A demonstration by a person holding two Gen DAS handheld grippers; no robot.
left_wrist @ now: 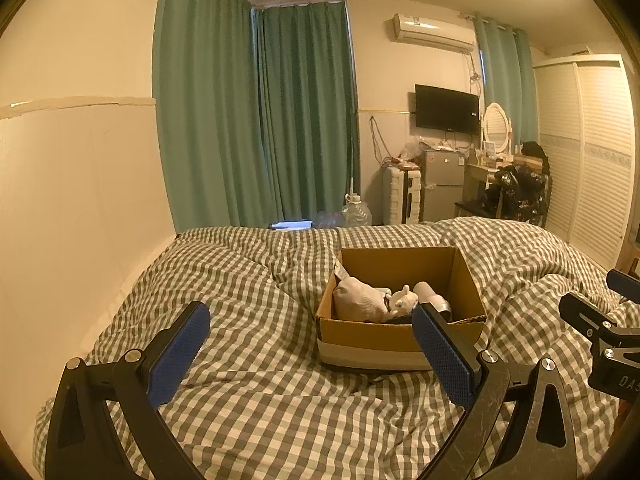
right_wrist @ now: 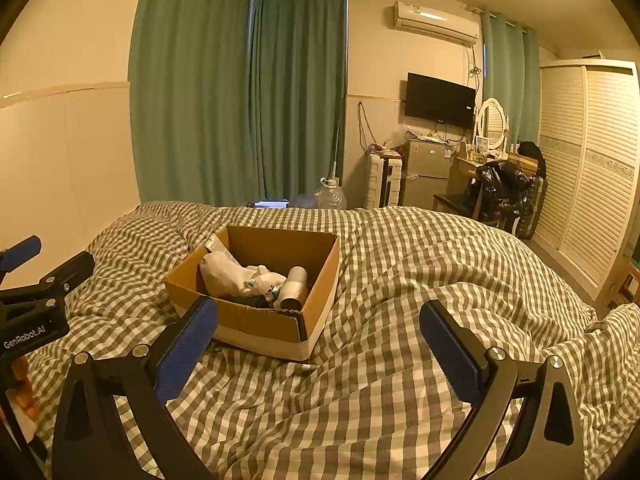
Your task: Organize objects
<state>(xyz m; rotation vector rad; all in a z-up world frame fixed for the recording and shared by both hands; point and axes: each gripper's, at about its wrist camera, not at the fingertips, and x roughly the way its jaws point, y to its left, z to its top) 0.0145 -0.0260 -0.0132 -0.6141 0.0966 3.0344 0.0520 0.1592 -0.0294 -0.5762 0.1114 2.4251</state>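
Both tools, left (left_wrist: 312, 354) and right (right_wrist: 318, 354), are wide open and empty. Risk: the box (right_wrist: 260, 322) may tip on the soft bed (right_wrist: 400, 280) if pushed.

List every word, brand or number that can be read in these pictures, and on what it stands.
"GenRobot.AI": on the left gripper body, right wrist view.
"DA", cut off at the picture's edge: on the right gripper body, left wrist view.
Air conditioner sticker and fridge labels: too small to read.
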